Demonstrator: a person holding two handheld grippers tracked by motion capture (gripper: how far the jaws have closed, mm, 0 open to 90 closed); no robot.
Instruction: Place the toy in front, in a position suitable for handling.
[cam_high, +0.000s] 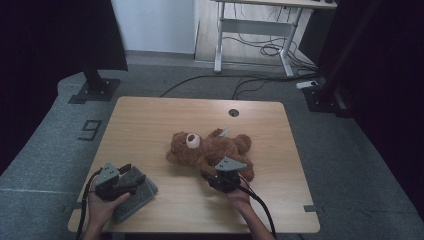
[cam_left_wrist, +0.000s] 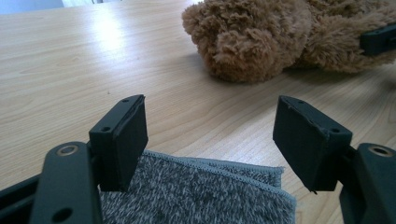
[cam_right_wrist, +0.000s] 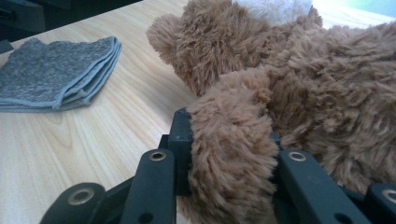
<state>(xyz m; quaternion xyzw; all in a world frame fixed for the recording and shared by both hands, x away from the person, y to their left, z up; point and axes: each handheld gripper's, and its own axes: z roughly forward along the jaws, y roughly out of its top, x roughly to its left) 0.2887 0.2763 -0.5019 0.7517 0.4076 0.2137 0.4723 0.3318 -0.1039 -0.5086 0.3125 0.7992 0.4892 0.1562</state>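
Fluffy brown teddy bear (cam_high: 210, 148) on its back, mid-table, limb pinched.

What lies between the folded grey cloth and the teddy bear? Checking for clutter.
Bare wooden tabletop separates the cloth from the teddy bear, as the high view shows.

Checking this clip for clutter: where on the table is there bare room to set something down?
The table is bare along its far edge and left half, beyond the folded grey cloth. A bare strip runs between cloth and teddy bear. It is crowded at the front right, where the right gripper clamps the bear's limb.
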